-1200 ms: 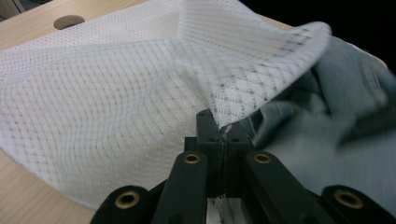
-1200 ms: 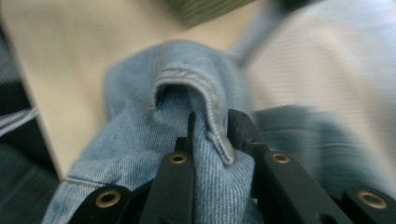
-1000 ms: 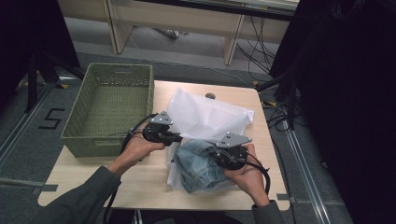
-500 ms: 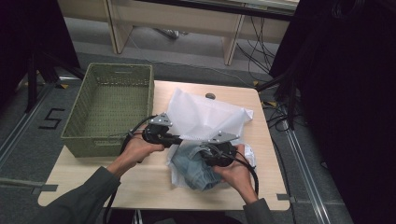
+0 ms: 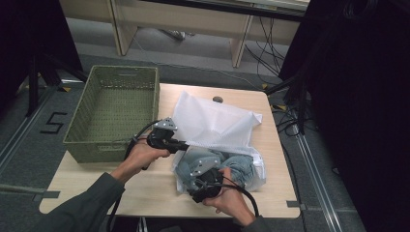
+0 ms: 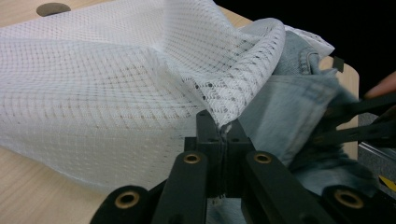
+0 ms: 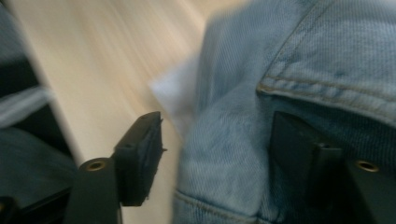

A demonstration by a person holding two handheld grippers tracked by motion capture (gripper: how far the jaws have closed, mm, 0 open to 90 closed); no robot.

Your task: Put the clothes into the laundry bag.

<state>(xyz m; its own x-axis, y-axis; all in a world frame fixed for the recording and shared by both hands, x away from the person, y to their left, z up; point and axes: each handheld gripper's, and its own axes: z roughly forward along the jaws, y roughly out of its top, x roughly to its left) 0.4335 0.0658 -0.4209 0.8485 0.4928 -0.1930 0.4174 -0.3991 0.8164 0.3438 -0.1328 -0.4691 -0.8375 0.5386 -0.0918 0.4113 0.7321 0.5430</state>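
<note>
Half the jeans hidden in mesh bag, right gripper view blurred

On your worktop, to your left, stands a green woven basket, hollow and open at the top, its near wall close to the front-left part of the wood. A small dark round disc lies near the far edge of the worktop. On the grey floor to your left you see a painted number 5. Beyond the worktop a pale wooden bench stands on the floor, with loose black cables trailing to your right beside the dark curtain.
</note>
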